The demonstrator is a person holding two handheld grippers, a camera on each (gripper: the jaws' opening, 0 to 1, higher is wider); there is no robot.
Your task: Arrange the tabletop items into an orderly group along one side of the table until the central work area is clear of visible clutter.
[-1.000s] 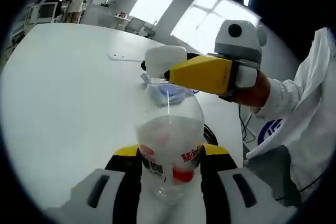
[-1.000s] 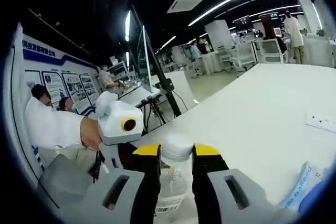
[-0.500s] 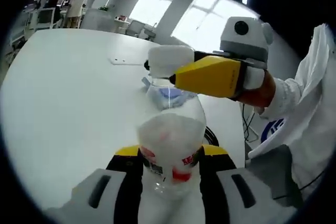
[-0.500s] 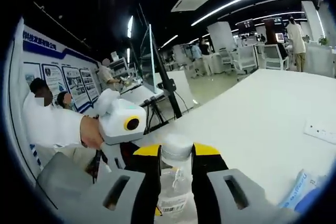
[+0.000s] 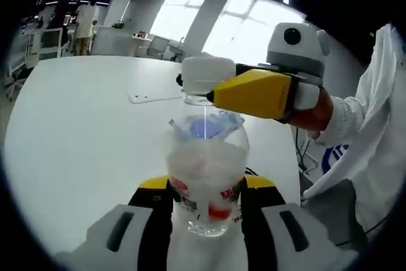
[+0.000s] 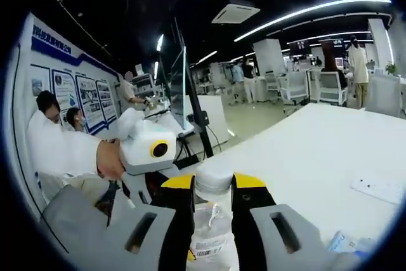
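The left gripper (image 5: 206, 204) holds the clear plastic bottle (image 5: 206, 169) by its body above the white table (image 5: 76, 131); the right gripper (image 6: 212, 201) is clamped on its white cap (image 6: 214, 181). This looks like tightening the cap; next, the bottle should go to the table's side.

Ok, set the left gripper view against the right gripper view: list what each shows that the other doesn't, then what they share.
Left gripper view: the bottle's red label, crumpled blue packaging seen through the bottle, and the right gripper's yellow jaw at the cap.

Right gripper view: wall posters, a stand beside the table, and office chairs.

Both: the clear bottle, its white cap, the white table and a flat white plate on it.
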